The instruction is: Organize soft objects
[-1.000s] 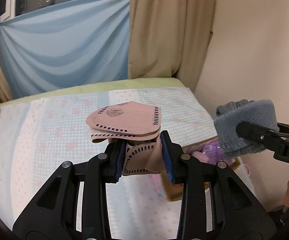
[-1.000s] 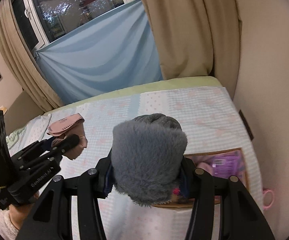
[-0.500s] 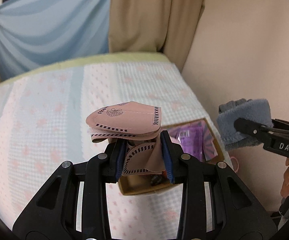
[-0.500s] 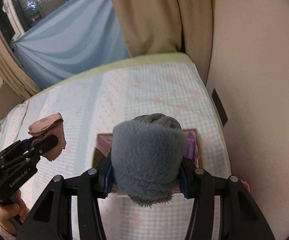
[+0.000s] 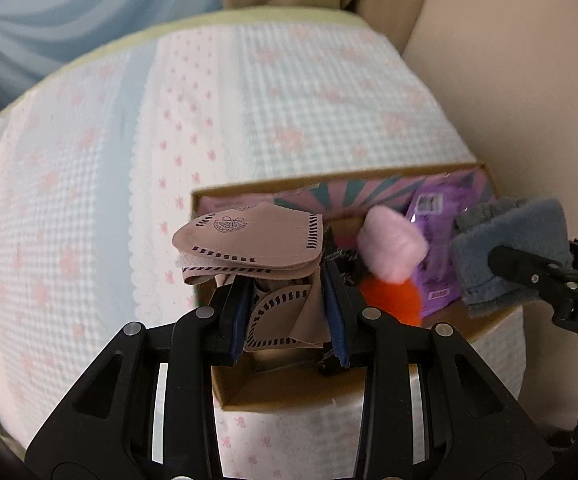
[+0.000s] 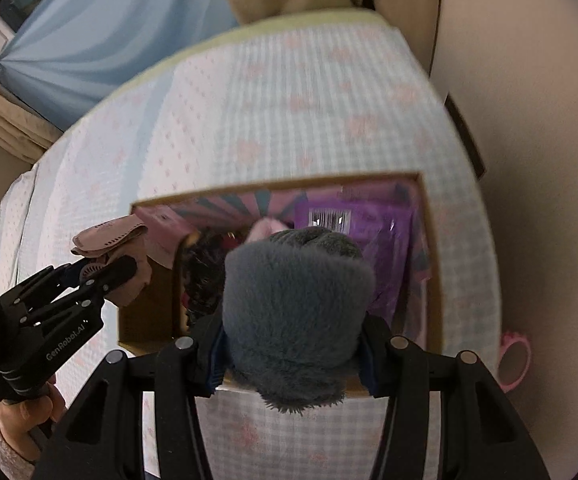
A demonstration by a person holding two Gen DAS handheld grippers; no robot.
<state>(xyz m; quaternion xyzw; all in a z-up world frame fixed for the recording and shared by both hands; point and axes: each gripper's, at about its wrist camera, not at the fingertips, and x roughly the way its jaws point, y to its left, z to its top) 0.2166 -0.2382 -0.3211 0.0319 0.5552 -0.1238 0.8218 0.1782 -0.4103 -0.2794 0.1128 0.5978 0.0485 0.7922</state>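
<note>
my left claw clamped on pink mask, right claw clamped on grey fuzzy cloth, both above box on bed. risk: crowded box, drop lands on rim, slides off.

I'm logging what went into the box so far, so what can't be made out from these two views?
- Right wrist view: the grey fuzzy cloth in the right gripper hides the middle of the cardboard box.
- Left wrist view: the pink fabric piece in the left gripper covers the box's left part.
- The dark item in the box is too blurred to identify.
- Print on the purple packet: unreadable.
</note>
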